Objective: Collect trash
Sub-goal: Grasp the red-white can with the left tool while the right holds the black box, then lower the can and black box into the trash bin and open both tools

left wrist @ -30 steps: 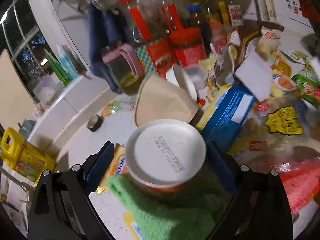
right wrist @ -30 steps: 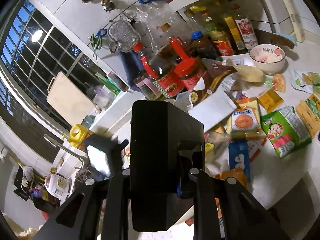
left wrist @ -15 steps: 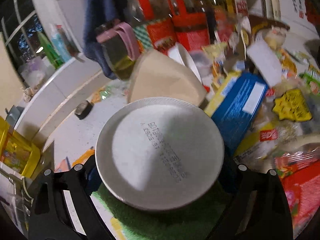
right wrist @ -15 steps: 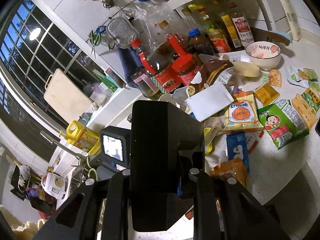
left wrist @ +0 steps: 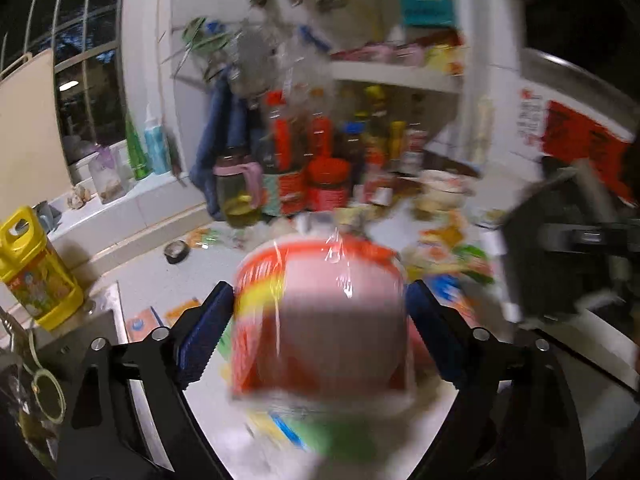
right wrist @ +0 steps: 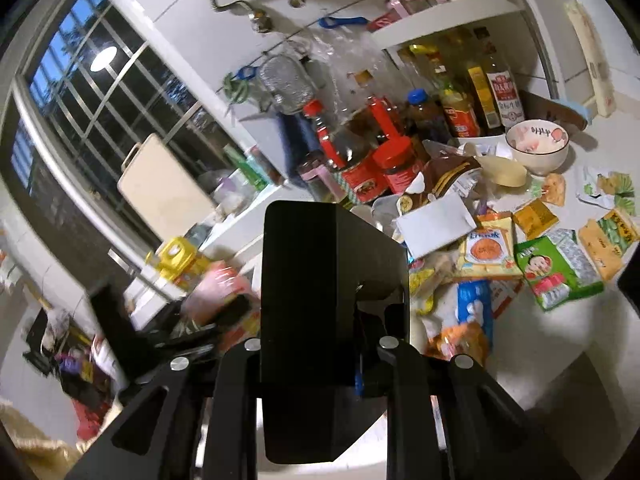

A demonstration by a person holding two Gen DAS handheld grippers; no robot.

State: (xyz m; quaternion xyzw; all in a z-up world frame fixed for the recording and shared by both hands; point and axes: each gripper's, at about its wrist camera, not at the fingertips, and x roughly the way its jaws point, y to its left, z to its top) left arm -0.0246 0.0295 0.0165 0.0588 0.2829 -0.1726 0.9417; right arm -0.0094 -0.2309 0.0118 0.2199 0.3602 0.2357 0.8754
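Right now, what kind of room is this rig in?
Most likely a home kitchen: sauce and oil bottles crowd under a wall shelf, a cutting board leans at the night window, and a ceramic bowl sits on the wrapper-littered counter.

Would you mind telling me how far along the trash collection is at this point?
Early, it seems. In hand: the left claw has a red instant-noodle cup between its pads, jaws closing, lifted off the counter; the right claw is shut on a black dustpan-like scoop. Left: most litter, including the green snack bag, white envelope and yellow packets. Nothing visibly binned yet.
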